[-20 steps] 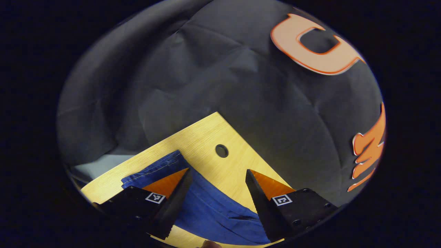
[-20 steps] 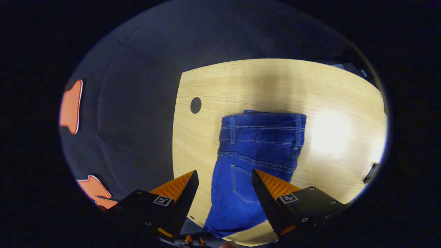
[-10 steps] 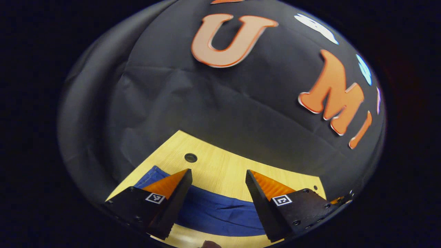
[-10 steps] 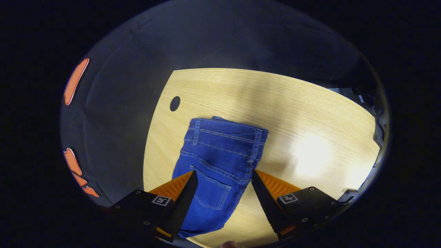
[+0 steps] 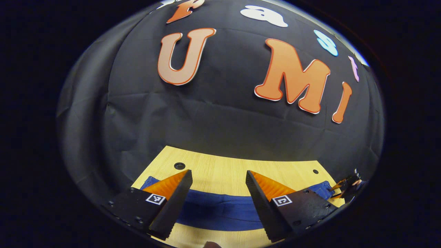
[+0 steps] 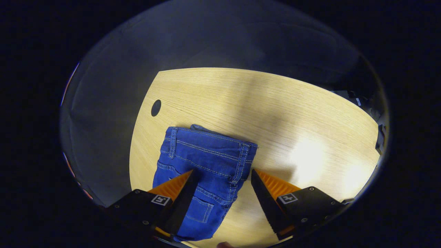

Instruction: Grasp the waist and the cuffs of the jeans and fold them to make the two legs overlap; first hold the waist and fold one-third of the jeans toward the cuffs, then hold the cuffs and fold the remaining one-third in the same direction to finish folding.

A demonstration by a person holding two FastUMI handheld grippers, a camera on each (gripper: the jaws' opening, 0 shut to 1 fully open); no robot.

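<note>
- In the right gripper view we see the jeans [image 6: 203, 172] lying flat on the wooden table [image 6: 275, 113], legs doubled onto each other, back pocket and belt loops facing up.
- Their long axis runs from the waistband, which points toward the table's far edge, down toward the near edge, leaning slightly leftward as it comes near; the waistband sits not far from the round hole [image 6: 156, 107] by the table's left edge.
- In the left gripper view we see the jeans [image 5: 220, 208] as a low blue band stretched across the table [image 5: 227, 168], parallel to its far edge, reaching toward both side edges.
- Our right gripper [image 6: 222, 193] hangs above the jeans with its fingers wide apart, holding nothing; the left finger overlaps the denim in the view and the right finger sits over bare wood, and we cannot tell whether either touches.
- Our left gripper [image 5: 218, 198] also has its fingers spread wide and empty, straddling the blue band.
- At the right rim of the left gripper view we glimpse the other gripper [image 5: 348, 182] near the table's right corner.
</note>
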